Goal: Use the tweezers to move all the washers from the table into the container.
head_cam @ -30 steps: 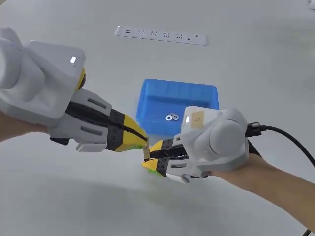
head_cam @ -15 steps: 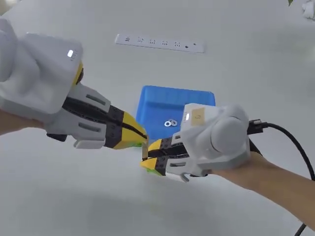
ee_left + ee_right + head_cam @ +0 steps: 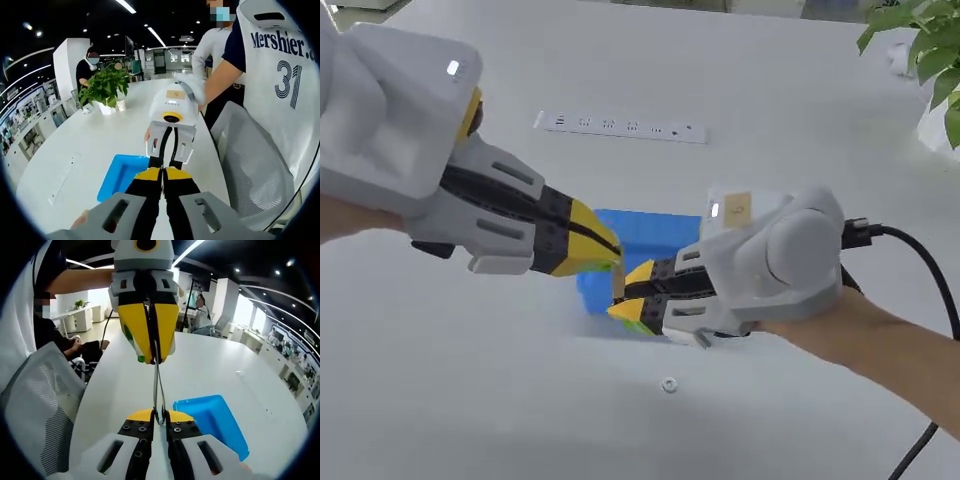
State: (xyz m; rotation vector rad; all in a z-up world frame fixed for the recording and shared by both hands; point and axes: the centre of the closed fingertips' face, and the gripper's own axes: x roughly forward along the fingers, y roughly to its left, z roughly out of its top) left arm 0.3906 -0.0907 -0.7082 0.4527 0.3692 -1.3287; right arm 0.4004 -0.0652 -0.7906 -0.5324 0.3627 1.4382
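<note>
- The left gripper (image 3: 605, 252) and the right gripper (image 3: 626, 304) meet tip to tip above the table (image 3: 460, 390), just in front of the blue container (image 3: 645, 228).
- The right gripper view shows both sets of jaws clenched on the tweezers (image 3: 157, 385): the left grips 1 end, the right the other, and the thin metal legs span the gap between them.
- 1 washer (image 3: 668, 384) lies flat on the bare table, near the grippers on the side towards the person and well apart from the container. The grippers hide most of the container's inside.
- Judged from this, the tweezers are being seated or passed between the 2 grippers, and the washer is not yet picked up.
- Risk: if 1 gripper lets go before the other holds squarely, the tweezers could twist or drop.
- Risk: jaws that press the legs fully together leave no opening for the washer.
- Risk: a thin washer on a smooth top probably skids when nudged from the side, or springs out of the tips on the way to the container.
</note>
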